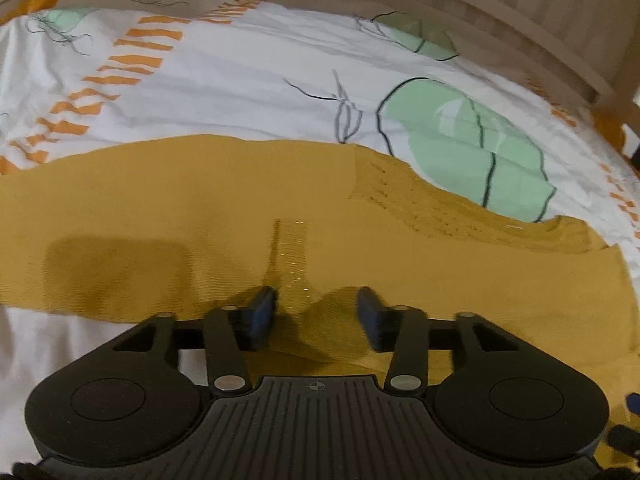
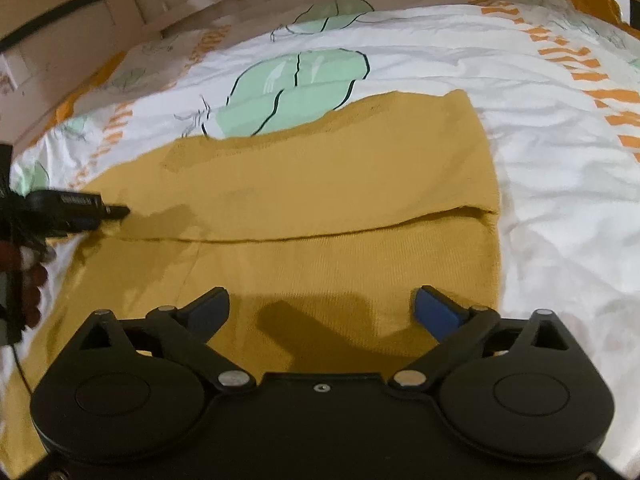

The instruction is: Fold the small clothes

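**Mustard garment on a printed bed**

White bedding (image 1: pixel 240 80) with orange stripes and green leaf prints covers the bed, a pale wooden frame (image 1: pixel 500 20) behind it. On it lies a mustard-yellow garment (image 2: pixel 320 184), folded over with one edge crossing its middle. Left claw (image 1: pixel 316 312) hovers partly spread around a raised fabric ridge. Right claw (image 2: pixel 322 310) is spread wide above the cloth.

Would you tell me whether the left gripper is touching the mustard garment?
Touching. In the left wrist view, the left gripper has a raised ridge of the mustard garment bunched between its jaws, against its left fingertip.
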`<control>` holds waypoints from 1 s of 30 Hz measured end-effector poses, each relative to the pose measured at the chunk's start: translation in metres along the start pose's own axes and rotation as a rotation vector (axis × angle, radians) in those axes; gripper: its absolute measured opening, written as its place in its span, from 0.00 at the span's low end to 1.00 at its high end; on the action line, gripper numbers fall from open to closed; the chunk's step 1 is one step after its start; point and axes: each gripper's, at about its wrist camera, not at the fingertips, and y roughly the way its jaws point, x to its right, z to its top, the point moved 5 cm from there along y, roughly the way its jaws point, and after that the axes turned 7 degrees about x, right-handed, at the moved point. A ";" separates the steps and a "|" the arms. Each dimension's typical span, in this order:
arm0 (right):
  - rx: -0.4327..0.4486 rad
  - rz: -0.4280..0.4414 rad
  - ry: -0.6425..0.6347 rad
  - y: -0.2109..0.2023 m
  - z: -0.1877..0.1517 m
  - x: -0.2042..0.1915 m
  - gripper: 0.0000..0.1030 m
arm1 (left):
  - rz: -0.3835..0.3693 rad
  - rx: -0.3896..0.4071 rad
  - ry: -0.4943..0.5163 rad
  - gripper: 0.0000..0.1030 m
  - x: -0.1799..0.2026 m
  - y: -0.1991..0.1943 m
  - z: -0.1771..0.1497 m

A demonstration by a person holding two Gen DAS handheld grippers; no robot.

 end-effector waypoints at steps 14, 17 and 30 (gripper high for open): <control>-0.014 -0.115 -0.196 0.011 -0.013 -0.022 1.00 | 0.030 0.058 0.142 0.99 0.035 0.011 -0.021; -0.010 -0.123 -0.206 0.012 -0.015 -0.022 1.00 | 0.036 0.072 0.134 1.00 0.034 0.012 -0.021; 0.025 -0.078 -0.189 0.007 -0.007 -0.026 0.99 | 0.001 0.084 0.039 0.98 -0.002 -0.030 0.009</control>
